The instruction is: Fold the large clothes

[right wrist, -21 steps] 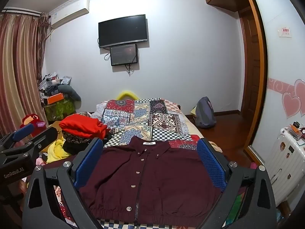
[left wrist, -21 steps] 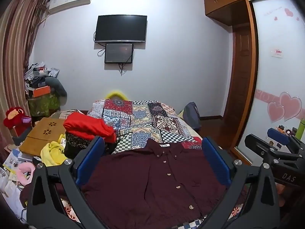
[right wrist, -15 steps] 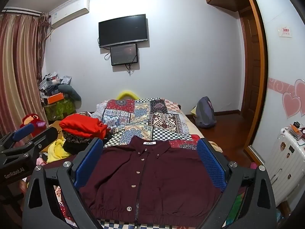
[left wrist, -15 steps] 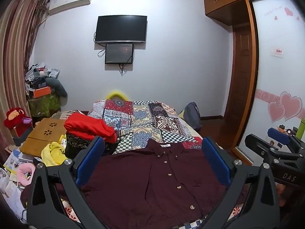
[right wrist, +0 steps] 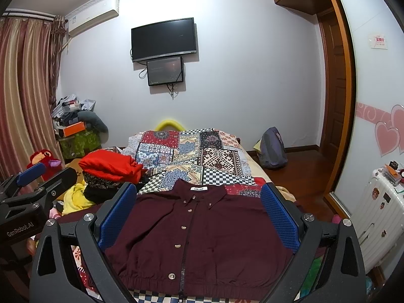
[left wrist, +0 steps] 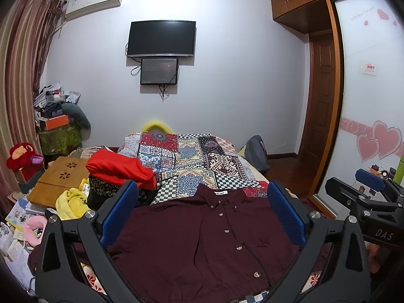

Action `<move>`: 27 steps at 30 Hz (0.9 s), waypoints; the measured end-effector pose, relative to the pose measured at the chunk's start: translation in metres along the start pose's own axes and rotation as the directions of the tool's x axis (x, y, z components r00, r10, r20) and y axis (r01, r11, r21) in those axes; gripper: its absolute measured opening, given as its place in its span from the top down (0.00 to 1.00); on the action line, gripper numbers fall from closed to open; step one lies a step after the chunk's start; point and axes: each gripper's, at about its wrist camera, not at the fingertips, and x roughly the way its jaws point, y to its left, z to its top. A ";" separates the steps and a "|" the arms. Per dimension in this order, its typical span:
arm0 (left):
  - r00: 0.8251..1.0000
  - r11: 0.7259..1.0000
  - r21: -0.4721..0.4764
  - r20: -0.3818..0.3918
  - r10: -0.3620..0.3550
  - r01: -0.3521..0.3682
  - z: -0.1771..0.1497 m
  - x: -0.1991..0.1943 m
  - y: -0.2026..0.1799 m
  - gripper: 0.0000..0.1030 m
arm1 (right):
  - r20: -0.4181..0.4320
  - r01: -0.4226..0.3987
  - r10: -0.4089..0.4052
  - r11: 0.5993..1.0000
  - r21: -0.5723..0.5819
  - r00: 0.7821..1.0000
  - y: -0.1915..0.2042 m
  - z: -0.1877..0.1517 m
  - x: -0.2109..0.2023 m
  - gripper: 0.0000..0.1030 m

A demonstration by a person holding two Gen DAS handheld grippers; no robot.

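A bedroom with pale walls and a wall-mounted television (left wrist: 161, 38); a bed (right wrist: 242, 156) under a patchwork quilt fills the middle. Above its near end the left gripper (left wrist: 202, 214) hangs with its blue pads spread wide and nothing between them, tipped slightly down. The right gripper (right wrist: 199, 214) beside it is likewise wide and empty, and each shows at the edge of the other's view.

Just below both lies the maroon jacket (right wrist: 199, 234), flat and front-up on the quilt, buttoned, collar toward the far wall, elastic hem nearest the cameras. Further out, to the left, a pile of red clothes (left wrist: 118, 169) sits on a dark basket, with a yellow garment (left wrist: 70, 202) beside it; a grey backpack (right wrist: 272, 151) rests on the floor on the right.

The fold appears not yet begun. To do it well, each gripper likely needs to take one side of the jacket at shoulder or hem, pinch only the layers meant to move, and carry both sides over evenly so the front stays smooth.

Against the frames from a moment earlier, nothing has shifted: both grippers hover unchanged, the jacket untouched.
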 end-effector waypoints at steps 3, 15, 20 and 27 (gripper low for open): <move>1.000 1.000 -0.003 0.001 -0.001 0.001 -0.001 -0.002 0.002 0.00 | 0.000 0.000 0.000 1.000 0.000 1.000 0.000 -0.001 0.000 0.05; 1.000 1.000 -0.004 0.000 -0.001 0.001 -0.001 -0.002 0.001 0.00 | -0.004 -0.001 0.001 1.000 0.001 1.000 0.000 0.000 0.001 0.05; 1.000 1.000 -0.008 -0.001 0.003 -0.003 -0.003 -0.001 0.004 0.00 | -0.005 -0.001 0.001 1.000 0.001 1.000 0.000 -0.001 0.001 0.05; 1.000 1.000 -0.009 -0.002 0.002 -0.002 -0.004 -0.001 0.005 0.00 | -0.004 -0.002 0.002 1.000 -0.001 1.000 0.000 0.001 0.000 0.05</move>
